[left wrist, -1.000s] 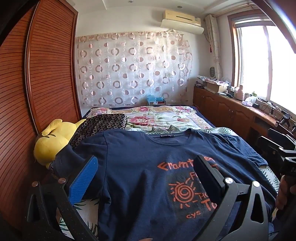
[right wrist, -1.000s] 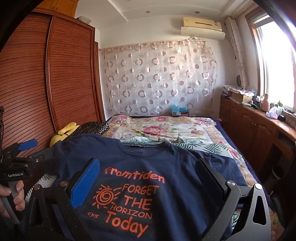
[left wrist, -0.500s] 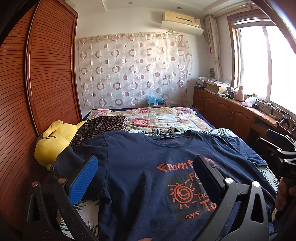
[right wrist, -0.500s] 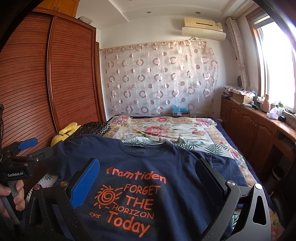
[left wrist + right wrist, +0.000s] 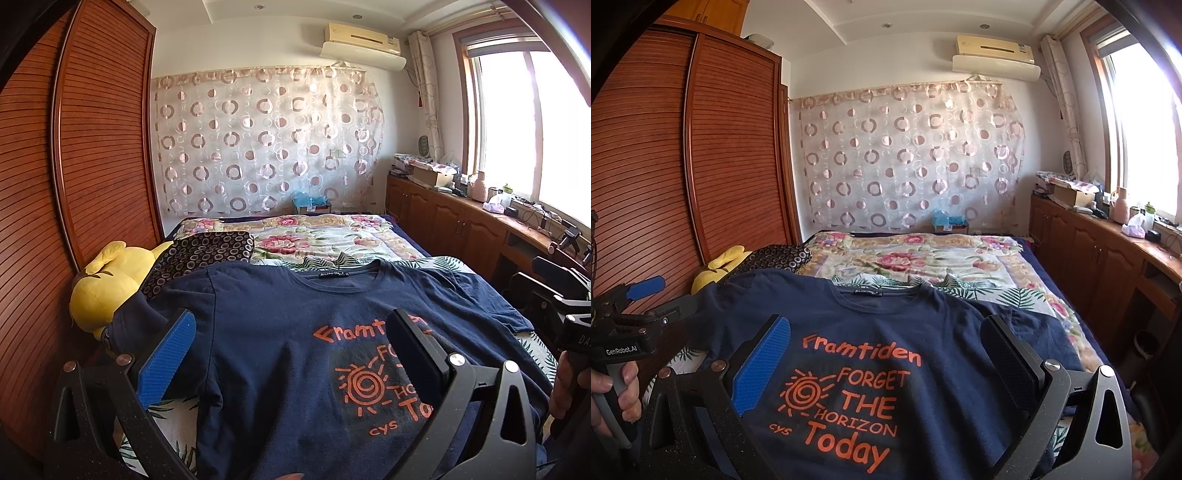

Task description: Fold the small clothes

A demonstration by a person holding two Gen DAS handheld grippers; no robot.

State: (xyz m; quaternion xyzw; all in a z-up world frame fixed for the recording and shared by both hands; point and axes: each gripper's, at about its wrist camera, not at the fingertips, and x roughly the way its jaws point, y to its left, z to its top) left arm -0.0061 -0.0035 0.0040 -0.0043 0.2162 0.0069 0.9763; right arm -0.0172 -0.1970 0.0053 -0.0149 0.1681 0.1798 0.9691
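Note:
A navy T-shirt [image 5: 280, 332] with orange print lies spread face up on the bed, collar away from me; it also shows in the right wrist view [image 5: 886, 332]. My left gripper [image 5: 291, 328] is open and empty, held above the shirt's left half. My right gripper [image 5: 886, 332] is open and empty above the printed chest. The left gripper shows at the left edge of the right wrist view [image 5: 646, 299], beside the shirt's left sleeve. The right gripper shows at the right edge of the left wrist view [image 5: 554, 288].
A yellow plush toy [image 5: 107, 284] and a dark patterned pillow [image 5: 199, 254] lie at the bed's left side by the wooden wardrobe [image 5: 74, 184]. A floral quilt [image 5: 325, 236] covers the far bed. Wooden cabinets [image 5: 461, 225] run along the right wall.
Both views have tilted slightly upward, so the shirt sits a little lower in frame. Both grippers stay open and the shirt has not moved.

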